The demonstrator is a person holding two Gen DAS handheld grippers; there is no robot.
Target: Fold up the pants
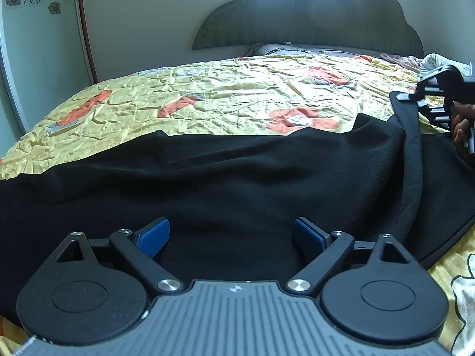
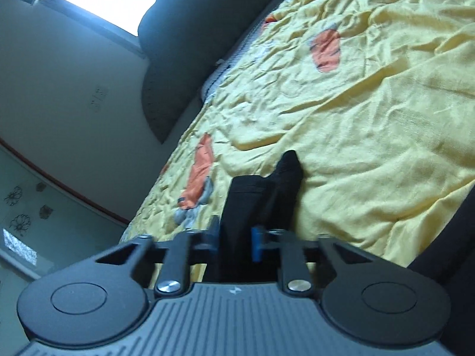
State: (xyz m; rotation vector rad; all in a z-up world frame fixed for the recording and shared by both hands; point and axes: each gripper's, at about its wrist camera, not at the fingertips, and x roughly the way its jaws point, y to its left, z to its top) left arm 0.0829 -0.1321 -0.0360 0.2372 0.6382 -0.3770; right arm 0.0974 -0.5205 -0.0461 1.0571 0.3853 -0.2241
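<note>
A bed (image 1: pixel 237 95) in a crumpled yellow floral cover carries black pants (image 1: pixel 207 178) spread toward 6 o'clock; bundled cloth (image 1: pixel 415 60) lies at 2 o'clock.

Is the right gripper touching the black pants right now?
Touching. The right wrist view shows the right gripper shut on a bunched strip of the black pants, which passes between its blue pads above the yellow bedspread.
</note>
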